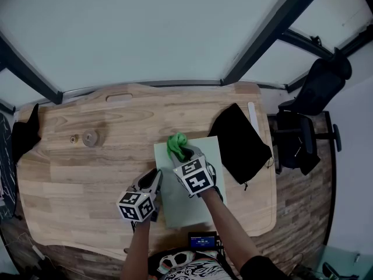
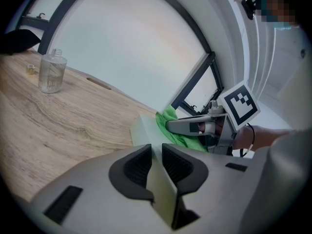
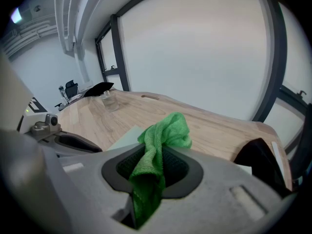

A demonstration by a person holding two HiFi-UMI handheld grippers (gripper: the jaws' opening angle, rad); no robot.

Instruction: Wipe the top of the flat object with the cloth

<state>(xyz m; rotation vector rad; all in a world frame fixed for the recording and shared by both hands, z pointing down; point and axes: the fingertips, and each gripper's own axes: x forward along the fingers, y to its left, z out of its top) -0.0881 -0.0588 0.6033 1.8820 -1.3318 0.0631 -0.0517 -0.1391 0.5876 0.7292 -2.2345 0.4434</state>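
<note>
Bottle (image 2: 51, 72) upright on bench (image 1: 87, 179), far left. My left hand-held gripper (image 2: 156, 162) clamps pale board (image 1: 180, 209) edge, right hand-held gripper (image 3: 155, 167) pinches green cloth (image 3: 165, 130); black pouch (image 1: 239, 142) beside board.

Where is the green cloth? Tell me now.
In the head view the green cloth is centre-table, clamped in the right tongs over the far edge of the flat board, left of the black pouch.

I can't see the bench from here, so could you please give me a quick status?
Left tongs shut on edge of flat board. Right tongs shut on green cloth, over board. Black pouch close alongside.
</note>
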